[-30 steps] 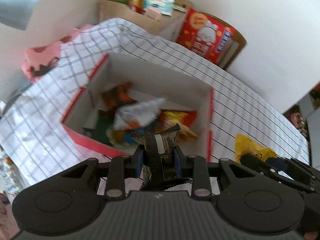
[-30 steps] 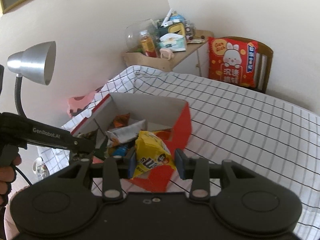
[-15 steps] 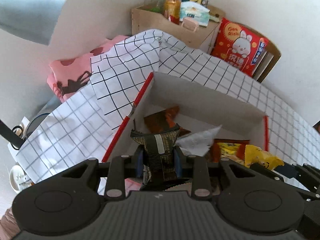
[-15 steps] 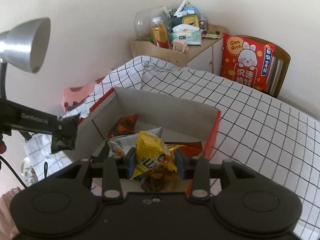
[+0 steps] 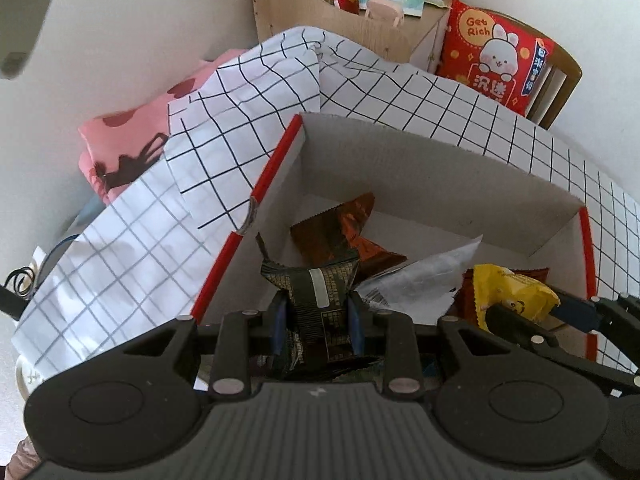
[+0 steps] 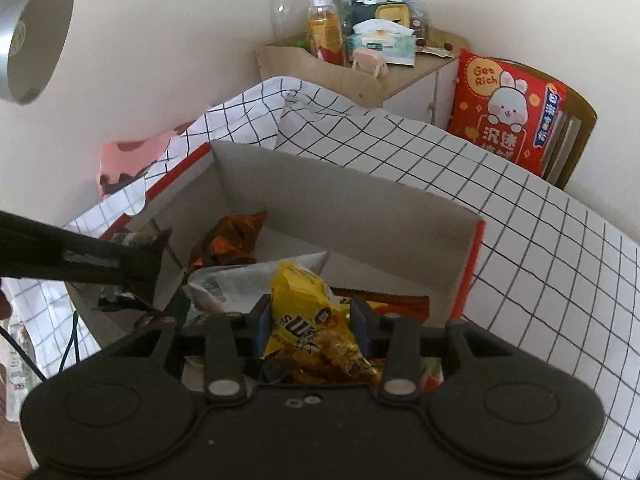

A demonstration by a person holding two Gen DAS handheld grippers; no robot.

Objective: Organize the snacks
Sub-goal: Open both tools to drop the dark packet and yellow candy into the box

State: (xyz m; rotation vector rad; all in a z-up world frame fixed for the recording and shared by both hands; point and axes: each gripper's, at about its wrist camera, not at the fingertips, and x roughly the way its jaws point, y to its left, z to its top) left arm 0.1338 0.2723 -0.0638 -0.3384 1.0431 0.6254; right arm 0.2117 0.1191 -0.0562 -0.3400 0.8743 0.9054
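An open cardboard box with red outer sides (image 5: 420, 160) (image 6: 344, 196) sits on a checked cloth and holds several snack packets, among them an orange-brown one (image 5: 344, 228) (image 6: 232, 240) and a white one (image 5: 420, 280) (image 6: 248, 276). My left gripper (image 5: 316, 316) is shut on a black and gold snack packet (image 5: 316, 292) over the box's near left part; it shows in the right wrist view (image 6: 120, 264). My right gripper (image 6: 310, 320) is shut on a yellow snack packet (image 6: 308, 312) (image 5: 508, 292) over the box's near right part.
The checked cloth (image 6: 540, 240) covers the table. A wooden shelf with bottles and tissues (image 6: 344, 52) stands behind. A red rabbit cushion (image 6: 508, 108) leans on a chair at the right. A metal lamp head (image 6: 28, 36) hangs at upper left. Pink fabric (image 5: 128, 148) lies left.
Both grippers have moved forward over the box with their packets still held. The box now fills more of both views.
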